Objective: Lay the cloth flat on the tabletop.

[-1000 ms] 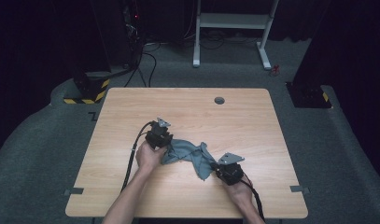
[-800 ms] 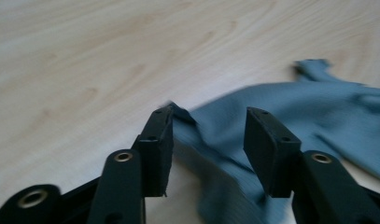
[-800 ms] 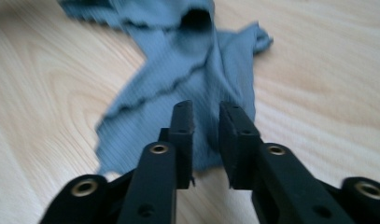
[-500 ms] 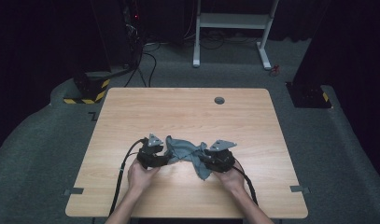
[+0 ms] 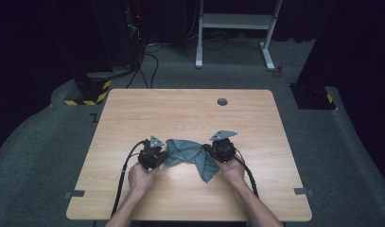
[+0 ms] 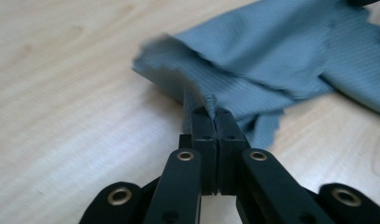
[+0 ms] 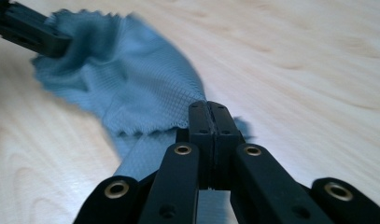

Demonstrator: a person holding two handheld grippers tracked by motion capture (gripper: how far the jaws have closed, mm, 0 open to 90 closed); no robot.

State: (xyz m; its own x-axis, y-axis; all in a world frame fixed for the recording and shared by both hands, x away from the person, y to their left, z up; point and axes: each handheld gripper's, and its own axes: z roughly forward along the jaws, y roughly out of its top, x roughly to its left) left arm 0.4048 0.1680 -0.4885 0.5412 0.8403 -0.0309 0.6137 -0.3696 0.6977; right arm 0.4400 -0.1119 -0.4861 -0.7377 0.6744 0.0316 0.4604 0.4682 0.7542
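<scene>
High view, crumpled grey-blue cloth (image 5: 192, 155), ragged edges, spread on wooden table (image 5: 190, 113)

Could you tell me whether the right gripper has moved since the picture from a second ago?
Yes. In the high view the right gripper, shut on the grey cloth, now sits farther up the table, nearer the round hole.

Overhead view looking down, two claw cameras close, sharing cloth (image 5: 190, 153)
</scene>
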